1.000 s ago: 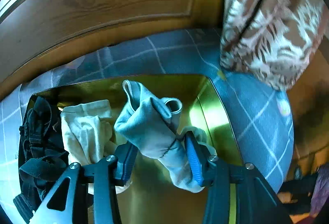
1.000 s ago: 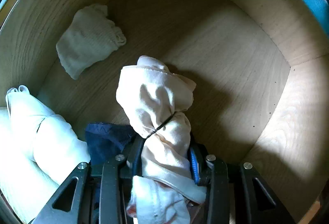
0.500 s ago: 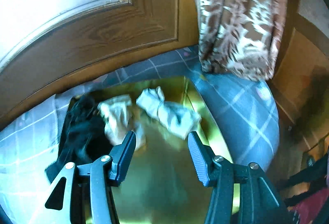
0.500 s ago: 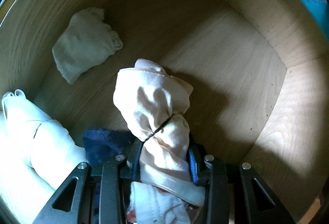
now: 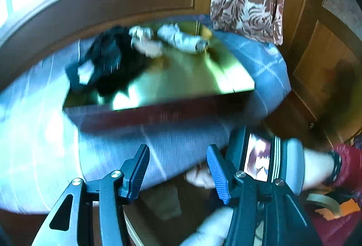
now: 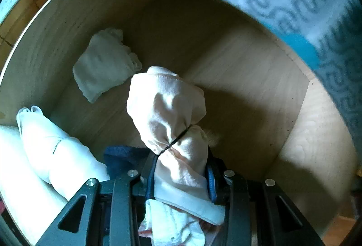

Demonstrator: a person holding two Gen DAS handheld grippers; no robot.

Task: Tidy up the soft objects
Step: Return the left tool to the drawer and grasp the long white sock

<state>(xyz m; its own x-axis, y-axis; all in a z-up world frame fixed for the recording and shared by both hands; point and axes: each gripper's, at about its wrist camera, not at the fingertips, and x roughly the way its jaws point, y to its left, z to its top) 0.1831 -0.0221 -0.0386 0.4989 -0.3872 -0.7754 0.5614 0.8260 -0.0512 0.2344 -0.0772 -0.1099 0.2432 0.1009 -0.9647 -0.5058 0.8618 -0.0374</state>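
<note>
Right gripper (image 6: 181,180) clamped on cream rolled sock bundle (image 6: 168,114), long axis pointing ahead into pale wooden drawer (image 6: 237,78); left gripper (image 5: 178,172) open, empty, gold-lined tray (image 5: 181,78) ahead.

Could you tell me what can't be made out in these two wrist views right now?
- Left wrist view: motion blur smears the black garment and the pale bundles in the gold tray; their types are unreadable.
- Right wrist view: the dark blue item is mostly hidden behind the right gripper and its tied cream bundle.
- Right wrist view: the white roll is overexposed and cut off at the left edge.
</note>
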